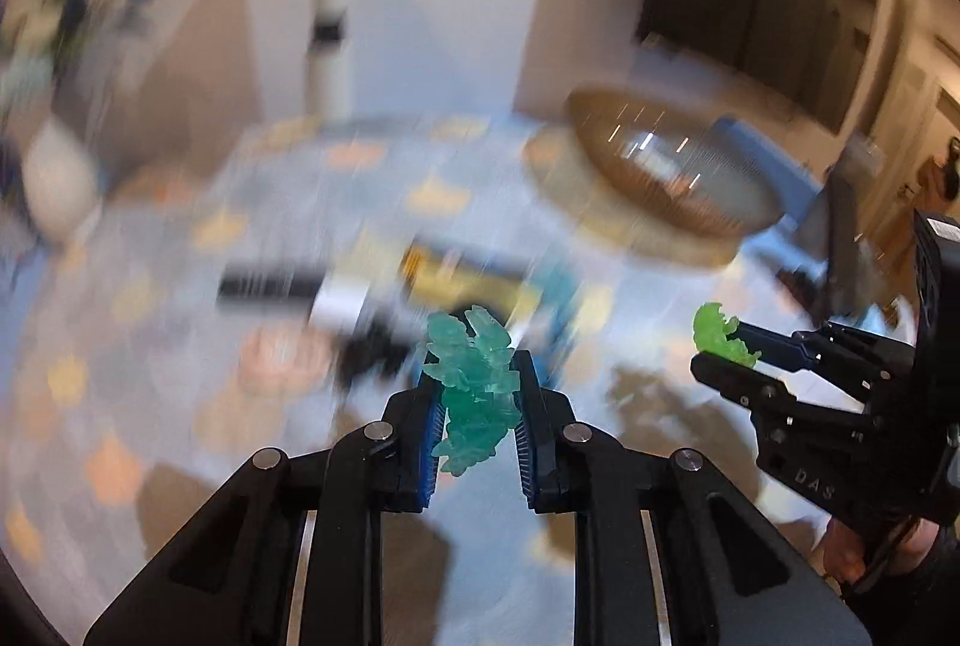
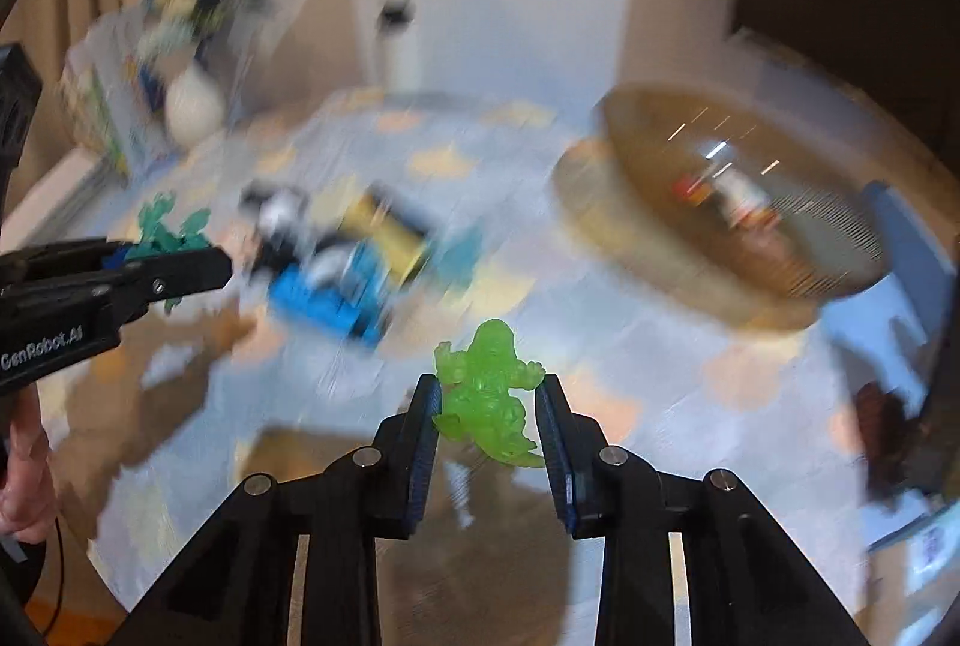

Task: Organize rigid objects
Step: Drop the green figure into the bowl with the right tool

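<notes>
A translucent teal plastic dinosaur figure (image 1: pixel 474 388) sits clamped between the blue-padded fingers of the left hand-held gripper (image 1: pixel 474 376), raised above the tabletop (image 1: pixel 150 358); in the right wrist view the same figure (image 2: pixel 165 232) pokes out past the tips of that gripper (image 2: pixel 174 262) at the left edge. A translucent lime-green plastic dinosaur figure (image 2: pixel 489 394) is pinched between the fingers of the right hand-held gripper (image 2: pixel 487 394), belly toward the camera, tail trailing to the lower right; the left wrist view shows it (image 1: pixel 720 337) gripped at the tips of that gripper (image 1: pixel 723 346), off to the right and well apart from the teal one.

Below both lies a pale blue patterned cloth with orange shapes covering the tabletop. On it, heavily motion-blurred, is a cluster of blue, yellow, black and white toy pieces (image 2: pixel 348 262), their shapes unclear. Farther right stands a round woven brown basket (image 2: pixel 720 208) with some small items inside, too smeared to identify. A white vase (image 2: pixel 192 106) stands at the far left.
</notes>
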`<action>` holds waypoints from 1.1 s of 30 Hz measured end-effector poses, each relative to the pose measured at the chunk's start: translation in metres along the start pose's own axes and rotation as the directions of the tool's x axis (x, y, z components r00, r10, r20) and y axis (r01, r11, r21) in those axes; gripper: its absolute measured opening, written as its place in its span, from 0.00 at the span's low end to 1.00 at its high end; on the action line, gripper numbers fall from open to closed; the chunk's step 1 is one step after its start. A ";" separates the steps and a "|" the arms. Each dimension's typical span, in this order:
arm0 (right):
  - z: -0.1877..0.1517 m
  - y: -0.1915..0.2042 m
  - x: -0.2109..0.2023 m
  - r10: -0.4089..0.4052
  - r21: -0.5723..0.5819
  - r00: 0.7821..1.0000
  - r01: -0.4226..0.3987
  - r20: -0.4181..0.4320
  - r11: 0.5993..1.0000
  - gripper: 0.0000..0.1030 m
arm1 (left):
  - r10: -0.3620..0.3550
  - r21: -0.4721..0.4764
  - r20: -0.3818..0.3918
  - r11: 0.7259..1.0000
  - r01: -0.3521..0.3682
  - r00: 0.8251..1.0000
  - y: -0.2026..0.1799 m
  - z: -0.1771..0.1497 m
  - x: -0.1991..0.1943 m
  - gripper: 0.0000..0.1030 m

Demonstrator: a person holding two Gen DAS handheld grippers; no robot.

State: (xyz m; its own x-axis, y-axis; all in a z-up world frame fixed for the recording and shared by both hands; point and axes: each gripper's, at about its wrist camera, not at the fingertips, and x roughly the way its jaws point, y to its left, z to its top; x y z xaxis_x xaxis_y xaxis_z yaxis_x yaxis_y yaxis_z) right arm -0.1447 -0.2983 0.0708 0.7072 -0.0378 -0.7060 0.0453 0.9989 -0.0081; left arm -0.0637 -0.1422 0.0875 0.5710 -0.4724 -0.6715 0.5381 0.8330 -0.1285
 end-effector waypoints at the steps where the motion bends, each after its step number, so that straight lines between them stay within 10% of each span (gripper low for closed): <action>1: 0.009 -0.008 -0.009 -0.022 0.013 0.999 0.021 0.026 1.000 0.31 | -0.013 0.021 0.025 1.000 0.013 1.000 -0.009 0.014 -0.003 0.17; 9: 0.077 -0.111 -0.037 -0.185 0.224 0.979 0.163 0.084 0.961 0.31 | -0.182 0.133 0.037 0.975 0.176 0.983 -0.080 0.118 0.044 0.17; 19: 0.077 -0.151 0.031 -0.114 0.300 0.990 0.134 -0.083 0.945 0.31 | -0.232 0.162 -0.100 0.956 0.246 0.968 -0.122 0.126 0.130 0.18; 21: 0.078 -0.152 0.036 -0.105 0.300 0.990 0.128 -0.091 0.946 0.32 | -0.213 0.185 -0.094 0.956 0.227 0.973 -0.126 0.126 0.132 0.36; 33: 0.088 -0.140 -0.031 -0.099 0.327 0.994 0.078 0.047 0.942 0.42 | -0.127 0.104 0.098 0.988 0.117 0.987 -0.043 0.141 0.010 0.47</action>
State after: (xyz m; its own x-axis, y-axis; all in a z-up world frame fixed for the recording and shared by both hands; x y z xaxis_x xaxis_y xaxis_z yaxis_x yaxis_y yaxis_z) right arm -0.1109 -0.4396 0.1565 0.7317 -0.1378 -0.6676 0.3291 0.9290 0.1690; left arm 0.0063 -0.2234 0.1888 0.5555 -0.6005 -0.5752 0.6629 0.7374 -0.1297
